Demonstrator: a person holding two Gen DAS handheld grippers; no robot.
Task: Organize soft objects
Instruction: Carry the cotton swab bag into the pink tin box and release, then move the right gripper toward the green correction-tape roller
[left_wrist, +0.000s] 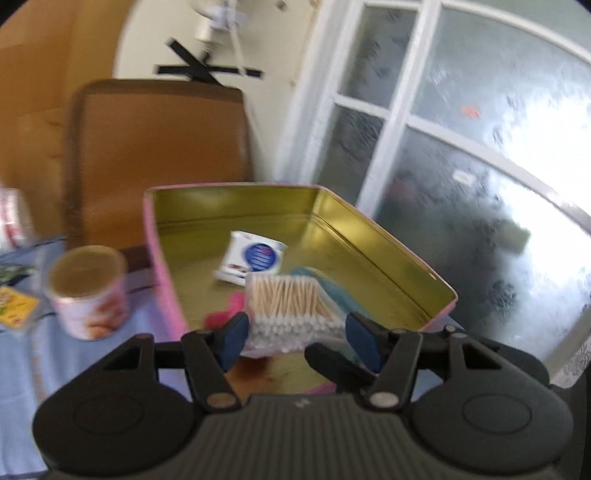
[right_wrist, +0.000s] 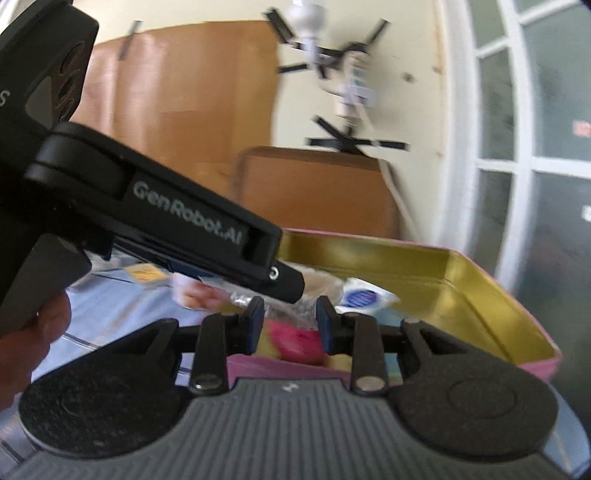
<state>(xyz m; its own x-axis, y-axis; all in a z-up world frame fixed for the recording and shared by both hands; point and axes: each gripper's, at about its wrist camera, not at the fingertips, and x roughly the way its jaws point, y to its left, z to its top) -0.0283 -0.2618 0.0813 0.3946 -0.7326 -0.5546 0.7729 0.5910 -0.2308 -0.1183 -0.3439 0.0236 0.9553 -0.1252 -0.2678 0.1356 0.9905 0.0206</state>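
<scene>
My left gripper (left_wrist: 295, 326) is shut on a clear pack of cotton swabs (left_wrist: 288, 299), held just above the near end of an open pink tin (left_wrist: 162, 266) with a gold inside. On the tin's floor lie a white tissue pack with a blue circle (left_wrist: 255, 256), a teal thing (left_wrist: 328, 288) and a pink thing (left_wrist: 223, 315). My right gripper (right_wrist: 290, 308) is shut on a blurred pink and yellow soft thing in clear wrap (right_wrist: 295, 341), at the tin's near pink wall (right_wrist: 288, 369). A finger (right_wrist: 284, 280) of the left gripper crosses just above it.
A round printed can (left_wrist: 88, 291) stands left of the tin on a blue tablecloth (left_wrist: 22, 373), with a yellow packet (left_wrist: 14, 306) further left. A brown chair back (left_wrist: 159, 147) rises behind. Frosted glass panes (left_wrist: 480, 166) fill the right. A hand (right_wrist: 33, 332) shows at lower left.
</scene>
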